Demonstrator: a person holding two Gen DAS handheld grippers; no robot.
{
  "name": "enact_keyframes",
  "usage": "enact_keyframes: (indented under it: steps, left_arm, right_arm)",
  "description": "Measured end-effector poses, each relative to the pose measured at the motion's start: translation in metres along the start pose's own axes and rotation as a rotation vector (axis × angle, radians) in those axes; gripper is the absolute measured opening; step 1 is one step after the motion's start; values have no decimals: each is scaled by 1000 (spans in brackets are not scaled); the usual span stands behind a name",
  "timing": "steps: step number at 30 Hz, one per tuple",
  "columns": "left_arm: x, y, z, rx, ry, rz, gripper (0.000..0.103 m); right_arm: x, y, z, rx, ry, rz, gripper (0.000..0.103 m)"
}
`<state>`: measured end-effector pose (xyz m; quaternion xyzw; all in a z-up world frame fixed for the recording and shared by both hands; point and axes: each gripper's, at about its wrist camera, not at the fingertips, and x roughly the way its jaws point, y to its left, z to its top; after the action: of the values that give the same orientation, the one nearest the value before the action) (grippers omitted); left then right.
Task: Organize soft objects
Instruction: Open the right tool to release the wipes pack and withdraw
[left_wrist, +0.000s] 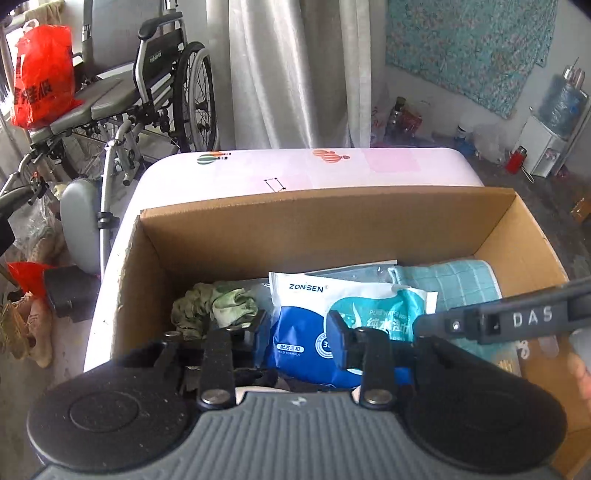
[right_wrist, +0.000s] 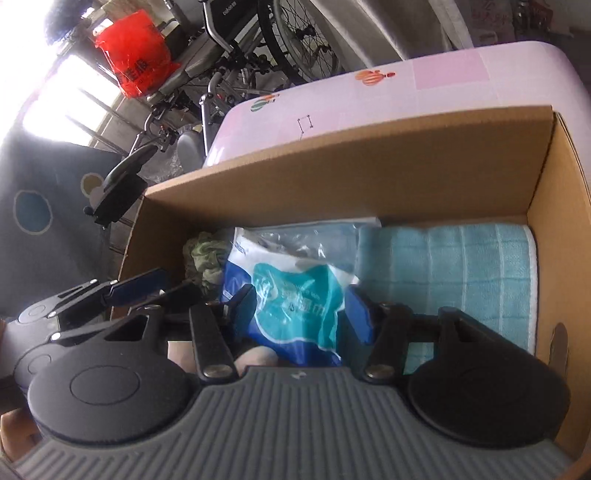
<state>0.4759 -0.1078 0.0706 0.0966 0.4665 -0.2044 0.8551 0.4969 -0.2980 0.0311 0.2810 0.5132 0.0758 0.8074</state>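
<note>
L wrist: left gripper (left_wrist: 297, 328) narrow, pads astride the wipes pack (left_wrist: 306, 325) in cardboard box (left_wrist: 325, 232), contact unclear; R wrist: right gripper (right_wrist: 301, 306) wider, flanking same pack (right_wrist: 295, 295) w/o visible pinch — both tugging could tear it.

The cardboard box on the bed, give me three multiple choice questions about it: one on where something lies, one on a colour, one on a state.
1. Where in the cardboard box does the folded towel lie?
A. right side
B. left side
C. outside it

2. What colour is the towel?
A. red
B. light blue
C. black

3. How does the wet wipes pack stand to the right gripper?
A. between its fingers
B. far outside them
C. on the floor

Answers: 1 A, it lies against the right wall in both views. 2 B, pale blue with a grid pattern. 3 A, the pack sits between the two blue pads.
</note>
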Motion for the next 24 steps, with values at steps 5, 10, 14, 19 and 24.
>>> enact_keyframes:
  steps: [5,10,14,19,24]
  left_arm:
    - [24,6,2,-47,62,-32,9]
    - [44,20,-3,-133,151,-52,4]
    - [46,20,-7,-125,161,-40,4]
    - [24,17,-5,-113,111,-25,13]
    - [-53,12,-7,-85,-45,-11,23]
  right_arm:
    - [28,-22,-25,46,18,-7,23]
    - [43,-4,-15,-27,-39,12,15]
    - [51,20,-8,-160,-60,-27,14]
    - [50,23,-3,-169,-64,-36,17]
    - [20,20,-14,-204,-127,-33,50]
